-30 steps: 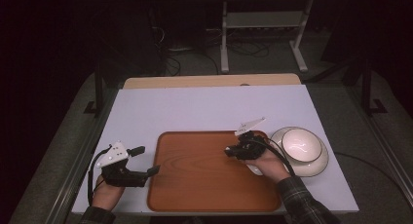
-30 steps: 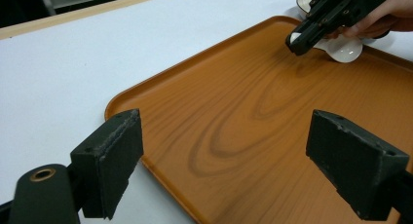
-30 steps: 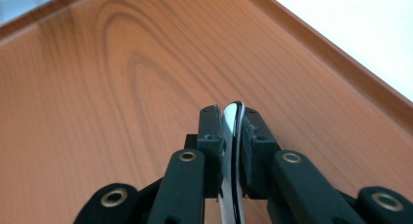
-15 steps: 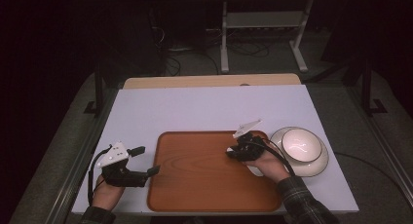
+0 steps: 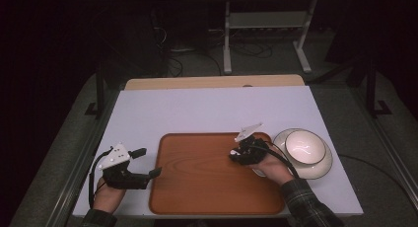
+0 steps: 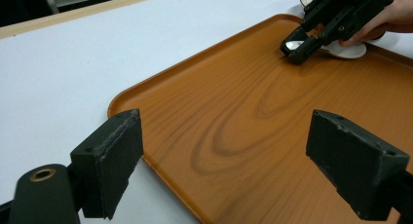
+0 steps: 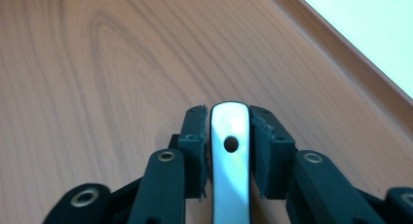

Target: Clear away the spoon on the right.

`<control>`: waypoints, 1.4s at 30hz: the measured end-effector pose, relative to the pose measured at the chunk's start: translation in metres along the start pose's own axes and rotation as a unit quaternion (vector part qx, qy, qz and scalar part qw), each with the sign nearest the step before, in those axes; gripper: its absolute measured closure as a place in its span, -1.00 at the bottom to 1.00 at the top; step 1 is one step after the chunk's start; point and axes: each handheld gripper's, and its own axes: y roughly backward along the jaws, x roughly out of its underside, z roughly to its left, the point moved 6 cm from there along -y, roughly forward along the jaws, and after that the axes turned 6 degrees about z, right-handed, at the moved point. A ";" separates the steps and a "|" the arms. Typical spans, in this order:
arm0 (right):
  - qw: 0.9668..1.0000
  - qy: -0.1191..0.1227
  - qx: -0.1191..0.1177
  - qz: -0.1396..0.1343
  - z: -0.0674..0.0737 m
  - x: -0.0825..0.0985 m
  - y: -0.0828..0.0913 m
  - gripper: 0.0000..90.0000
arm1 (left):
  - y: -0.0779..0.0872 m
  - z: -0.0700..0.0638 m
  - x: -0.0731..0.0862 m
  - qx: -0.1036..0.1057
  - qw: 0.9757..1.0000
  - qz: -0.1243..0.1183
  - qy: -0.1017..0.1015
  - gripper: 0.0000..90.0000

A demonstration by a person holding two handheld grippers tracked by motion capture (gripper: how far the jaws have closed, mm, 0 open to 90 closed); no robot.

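Closest to me, at about eight o'clock from the middle of the tray [image 5: 197, 187], the left gripper [image 5: 148, 162] rests low on the white table [image 5: 197, 108]. Its jaws are spread wide with nothing between them, aimed across the tray's near-left corner. It looks parked, with no part in the work right now.

Further in, at roughly two o'clock on the tray, the right gripper [image 5: 234, 155] sits low over the wood-grain surface, pointing toward nine o'clock. Between its jaws is the flat white handle of a spoon [image 7: 230, 160], the end with the small hole in it. The jaws have just been opening. In the right gripper view a thin dark gap shows beside the handle on one side, so I read the grip as let go, with the handle loose between the pads rather than pinched. From the left gripper view the spoon's white scoop end [image 6: 348, 49] lies on the tray under the person's hand, close to the tray's right rim.

Beyond that, at three o'clock and off the tray, a white bowl [image 5: 305, 147] stands on a plate [image 5: 320, 170], just beside the tray's edge.

As I judge it, the spoon is already set down on the tray and the release is nearly complete. What remains is drawing the right gripper back clear of the handle without nudging it. Bowl and plate sit untouched on the table.
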 end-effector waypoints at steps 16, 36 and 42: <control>1.000 -0.012 0.011 -0.027 0.001 -0.004 0.002 -0.50 | 0.000 0.001 0.000 0.001 1.000 -0.001 0.000 -0.71; 0.998 -0.010 0.002 -0.061 0.008 -0.007 0.020 -0.69 | 0.000 0.000 0.001 0.003 1.000 0.001 -0.002 -0.71; 0.997 -0.006 0.005 -0.074 0.010 -0.008 0.034 -0.70 | 0.000 0.000 0.000 0.003 1.000 0.000 -0.002 -0.71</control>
